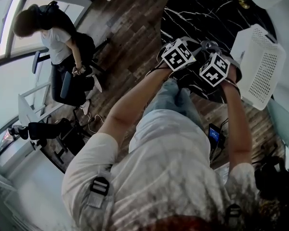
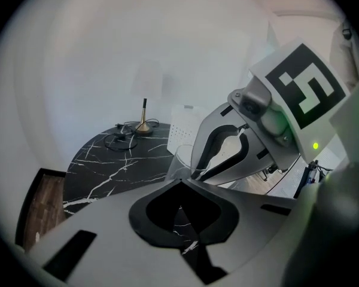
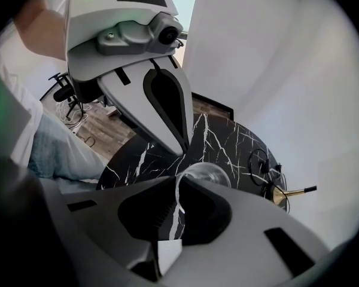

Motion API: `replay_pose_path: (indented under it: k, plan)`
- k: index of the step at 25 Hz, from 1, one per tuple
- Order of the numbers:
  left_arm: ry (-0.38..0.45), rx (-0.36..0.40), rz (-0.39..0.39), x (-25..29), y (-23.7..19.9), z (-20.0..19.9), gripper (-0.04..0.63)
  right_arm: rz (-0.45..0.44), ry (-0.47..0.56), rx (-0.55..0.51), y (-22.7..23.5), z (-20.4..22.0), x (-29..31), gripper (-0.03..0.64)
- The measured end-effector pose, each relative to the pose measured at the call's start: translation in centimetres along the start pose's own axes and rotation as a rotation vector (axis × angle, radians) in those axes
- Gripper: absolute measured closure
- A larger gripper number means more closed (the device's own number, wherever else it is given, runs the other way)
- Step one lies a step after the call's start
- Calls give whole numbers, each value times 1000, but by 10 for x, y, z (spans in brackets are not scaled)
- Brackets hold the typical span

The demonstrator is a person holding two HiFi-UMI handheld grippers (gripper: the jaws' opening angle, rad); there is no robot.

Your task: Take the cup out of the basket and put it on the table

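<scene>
Right tongs (image 3: 178, 184) pinching clear glass cup (image 3: 208, 173) rim; left tongs (image 2: 180, 182) pressed together; white-veined black marble table (image 2: 107, 166) below.

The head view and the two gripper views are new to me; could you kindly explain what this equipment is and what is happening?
There is no robot here. A person holds a hand-held gripper in each hand, each carrying a marker cube. The head view comes from a camera on the person's head, looking steeply down. The other two views come from cameras riding on the grippers, looking along their jaws.

The left hand-held gripper is shut and holds nothing. The right hand-held gripper pinches the wall of a clear cup over a black marble table; I cannot tell whether the cup touches it. A white basket sits on the person's right. A brass stand and a cable lie at the table's far side.
</scene>
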State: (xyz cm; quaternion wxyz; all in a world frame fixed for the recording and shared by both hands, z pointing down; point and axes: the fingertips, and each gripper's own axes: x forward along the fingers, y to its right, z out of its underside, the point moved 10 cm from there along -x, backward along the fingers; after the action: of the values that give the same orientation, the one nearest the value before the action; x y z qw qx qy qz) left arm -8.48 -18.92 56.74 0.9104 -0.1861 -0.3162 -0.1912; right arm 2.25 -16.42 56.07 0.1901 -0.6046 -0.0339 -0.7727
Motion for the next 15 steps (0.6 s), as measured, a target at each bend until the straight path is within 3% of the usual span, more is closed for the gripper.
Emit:
replay_pose_path:
  k: [15]
  plan:
    - [-50,-59,56,46,-13,39,589,-13,-56,-2,-9,16,48,592]
